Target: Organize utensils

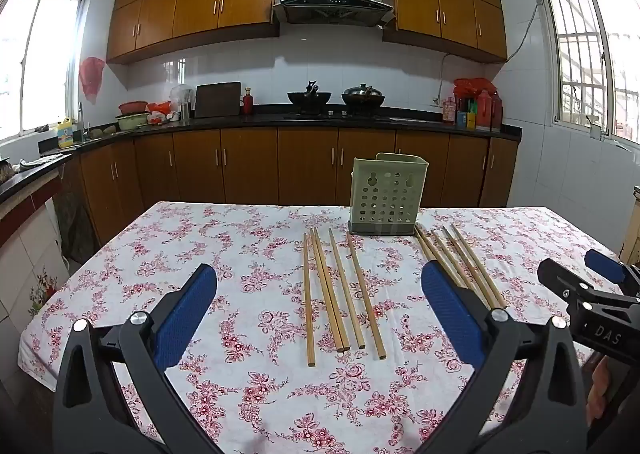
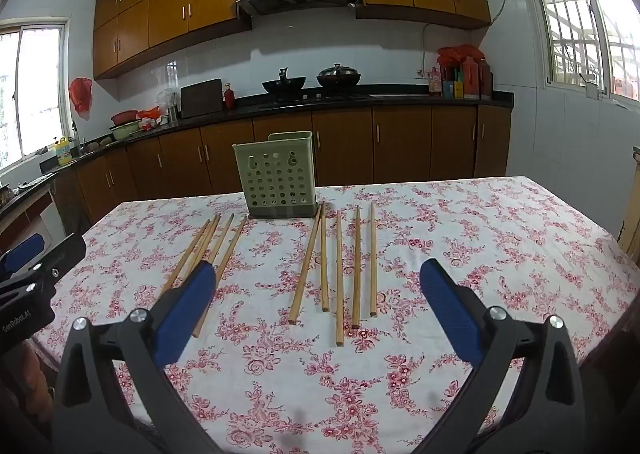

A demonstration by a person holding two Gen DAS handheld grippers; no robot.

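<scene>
A pale green perforated utensil holder (image 1: 386, 193) (image 2: 276, 177) stands upright near the far edge of the floral-clothed table (image 1: 240, 254) (image 2: 480, 254). Two groups of several wooden chopsticks lie flat in front of it. The left group (image 1: 340, 294) (image 2: 208, 250) lies ahead of my left gripper (image 1: 318, 274) (image 2: 44, 252). The right group (image 1: 460, 266) (image 2: 340, 262) lies ahead of my right gripper (image 2: 319, 268) (image 1: 580, 270). Both grippers hover above the near part of the table, side by side. Each stands wide open with nothing between its blue pads.
Beyond the table runs a dark kitchen counter (image 1: 320, 119) with two woks, bottles and bowls above brown cabinets. The table's left edge (image 1: 52, 314) drops to a tiled floor. A wooden piece of furniture (image 2: 634, 213) stands past the right edge.
</scene>
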